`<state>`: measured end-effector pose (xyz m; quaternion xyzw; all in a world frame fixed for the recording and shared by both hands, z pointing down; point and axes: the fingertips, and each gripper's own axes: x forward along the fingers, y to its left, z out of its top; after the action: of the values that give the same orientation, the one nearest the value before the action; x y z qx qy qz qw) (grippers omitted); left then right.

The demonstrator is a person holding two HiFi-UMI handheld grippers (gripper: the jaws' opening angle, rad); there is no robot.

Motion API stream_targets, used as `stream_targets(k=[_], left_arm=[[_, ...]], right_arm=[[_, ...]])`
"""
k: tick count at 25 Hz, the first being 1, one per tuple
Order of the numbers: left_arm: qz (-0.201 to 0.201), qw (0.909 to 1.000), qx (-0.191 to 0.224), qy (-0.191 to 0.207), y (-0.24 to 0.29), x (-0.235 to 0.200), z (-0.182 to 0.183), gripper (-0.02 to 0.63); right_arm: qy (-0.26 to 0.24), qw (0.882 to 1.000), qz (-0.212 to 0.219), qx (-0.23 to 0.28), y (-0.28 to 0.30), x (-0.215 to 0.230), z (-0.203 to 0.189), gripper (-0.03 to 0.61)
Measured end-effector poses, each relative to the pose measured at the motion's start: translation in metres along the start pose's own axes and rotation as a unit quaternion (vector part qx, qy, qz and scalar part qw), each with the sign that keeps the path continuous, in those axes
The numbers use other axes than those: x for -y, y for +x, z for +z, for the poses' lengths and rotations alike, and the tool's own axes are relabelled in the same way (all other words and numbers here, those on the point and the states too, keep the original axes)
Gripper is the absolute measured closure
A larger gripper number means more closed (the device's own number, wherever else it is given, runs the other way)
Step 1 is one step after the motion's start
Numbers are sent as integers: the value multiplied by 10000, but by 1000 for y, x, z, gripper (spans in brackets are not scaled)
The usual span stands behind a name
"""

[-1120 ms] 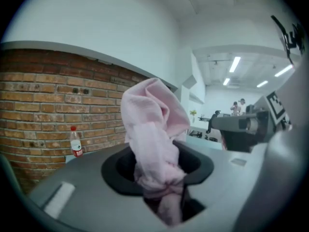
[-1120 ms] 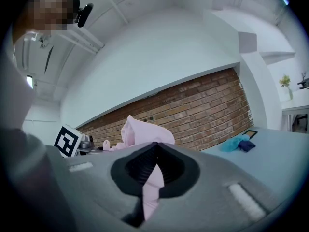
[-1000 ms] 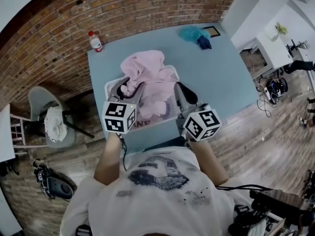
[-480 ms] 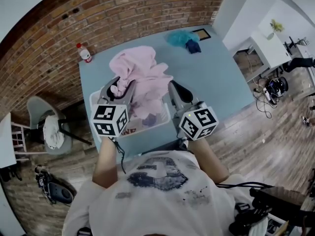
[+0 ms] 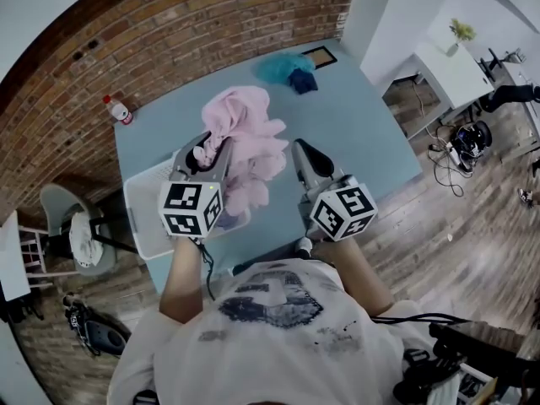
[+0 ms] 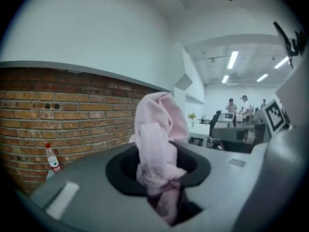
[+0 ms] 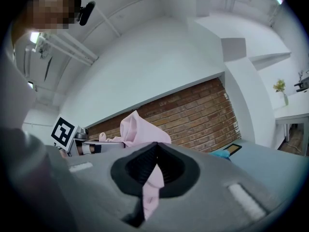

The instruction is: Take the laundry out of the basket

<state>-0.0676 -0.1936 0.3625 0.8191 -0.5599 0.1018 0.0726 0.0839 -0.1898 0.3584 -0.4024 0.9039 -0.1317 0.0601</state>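
As it hangs, pink laundry (image 5: 246, 142), bunched, crumpled

The basket (image 5: 139, 218) sits on the counter's (image 5: 354, 133) near left corner, the bottle (image 5: 118, 110) behind it. The garment (image 5: 245, 133) hangs between the left tool (image 5: 209, 148) and the right tool (image 5: 302, 152), right of the basket, cloths (image 5: 288, 68) lying behind.

My left tool (image 5: 205, 152), its jaws just now closing on the pink garment (image 5: 253, 137), covers most of the laundry basket (image 5: 139, 218); only a white corner shows. In the left gripper view the bunched cloth hides that tool's pads. The teal cloth (image 5: 281, 64) and dark blue cloth (image 5: 303, 81) at the far end of the bench (image 5: 354, 133) are too small to name. The label on the bottle (image 5: 118, 110) is unreadable.
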Motion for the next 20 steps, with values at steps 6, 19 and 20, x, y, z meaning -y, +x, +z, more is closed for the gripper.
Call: stream_targets(k=[6,19,20], left_arm=[[0,9997,-114,229,33,29,1,499],[-171,9990,-58,411,96,92,25,503],[-194,9990,-55,389,101,96,26,504]], right_arm=[[105,9999,-71,-23,-10,45,1,581],[231,9995,-224,73,-33,129,21,581],[235,9994,-238,78,-35,135,22,581]])
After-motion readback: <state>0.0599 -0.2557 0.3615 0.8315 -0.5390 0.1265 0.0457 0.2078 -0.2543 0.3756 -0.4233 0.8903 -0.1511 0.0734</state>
